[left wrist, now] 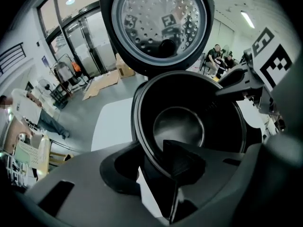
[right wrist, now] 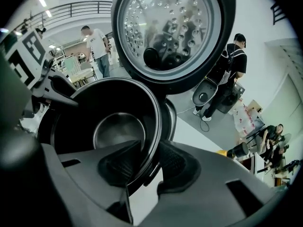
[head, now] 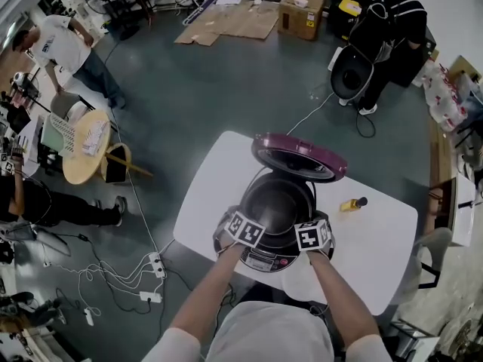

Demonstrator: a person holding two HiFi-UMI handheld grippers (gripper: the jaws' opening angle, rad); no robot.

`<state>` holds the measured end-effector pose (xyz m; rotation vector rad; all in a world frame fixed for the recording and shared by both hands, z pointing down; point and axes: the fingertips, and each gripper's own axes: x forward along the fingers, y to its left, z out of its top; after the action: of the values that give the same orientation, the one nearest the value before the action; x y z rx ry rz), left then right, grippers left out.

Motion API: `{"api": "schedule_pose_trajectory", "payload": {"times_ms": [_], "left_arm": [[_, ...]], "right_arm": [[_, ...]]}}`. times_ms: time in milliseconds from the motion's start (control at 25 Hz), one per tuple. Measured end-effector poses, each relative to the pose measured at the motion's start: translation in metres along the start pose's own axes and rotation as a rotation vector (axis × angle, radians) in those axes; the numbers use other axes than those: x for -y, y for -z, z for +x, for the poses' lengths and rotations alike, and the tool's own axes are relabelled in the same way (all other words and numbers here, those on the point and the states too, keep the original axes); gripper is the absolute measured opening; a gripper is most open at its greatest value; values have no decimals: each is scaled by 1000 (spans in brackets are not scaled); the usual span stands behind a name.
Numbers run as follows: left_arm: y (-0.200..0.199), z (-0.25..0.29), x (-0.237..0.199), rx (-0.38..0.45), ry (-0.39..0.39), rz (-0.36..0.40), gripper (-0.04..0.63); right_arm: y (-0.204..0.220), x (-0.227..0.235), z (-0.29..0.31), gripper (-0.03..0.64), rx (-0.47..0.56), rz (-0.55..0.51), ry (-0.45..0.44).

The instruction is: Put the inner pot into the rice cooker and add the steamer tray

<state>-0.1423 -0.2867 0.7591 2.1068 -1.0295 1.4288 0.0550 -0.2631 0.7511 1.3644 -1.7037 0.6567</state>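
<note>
A: Where the left gripper (left wrist: pixel 156 167) sits, its fingers are spread. The rim of the dark metal inner pot (left wrist: pixel 189 122) runs between them, one pad inside, one outside, not clamped.
B: Right gripper (right wrist: pixel 144 167) same on its side: fingers apart, rim between, gap at the outer pad.
A: Pot is seated in the black rice cooker (head: pixel 264 261). The round maroon lid (head: pixel 299 157) stands open behind it.
B: Cooker is on the white table (head: pixel 215 183). Small yellow object (head: pixel 350 204) lies further right.

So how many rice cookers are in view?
2: one rice cooker open on the table; a second cooker on the floor by the person in black; others may be hidden.
</note>
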Motion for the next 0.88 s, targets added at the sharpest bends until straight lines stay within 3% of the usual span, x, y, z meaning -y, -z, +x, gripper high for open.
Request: {"api": "schedule_pose_trajectory", "payload": {"times_ms": [160, 240, 360, 440, 880], "left_arm": [[0, -1, -1, 14, -7, -3, 158], [0, -2, 0, 13, -12, 3, 167], [0, -1, -1, 14, -31, 19, 188], [1, -1, -3, 21, -33, 11, 242], [-17, -30, 1, 167, 22, -17, 239]], "right_arm": [[0, -1, -1, 137, 6, -23, 17], [-1, -1, -4, 189, 15, -42, 33], [0, 0, -4, 196, 23, -67, 45], [2, 1, -4, 202, 24, -67, 42], [-6, 0, -30, 202, 90, -23, 39]]}}
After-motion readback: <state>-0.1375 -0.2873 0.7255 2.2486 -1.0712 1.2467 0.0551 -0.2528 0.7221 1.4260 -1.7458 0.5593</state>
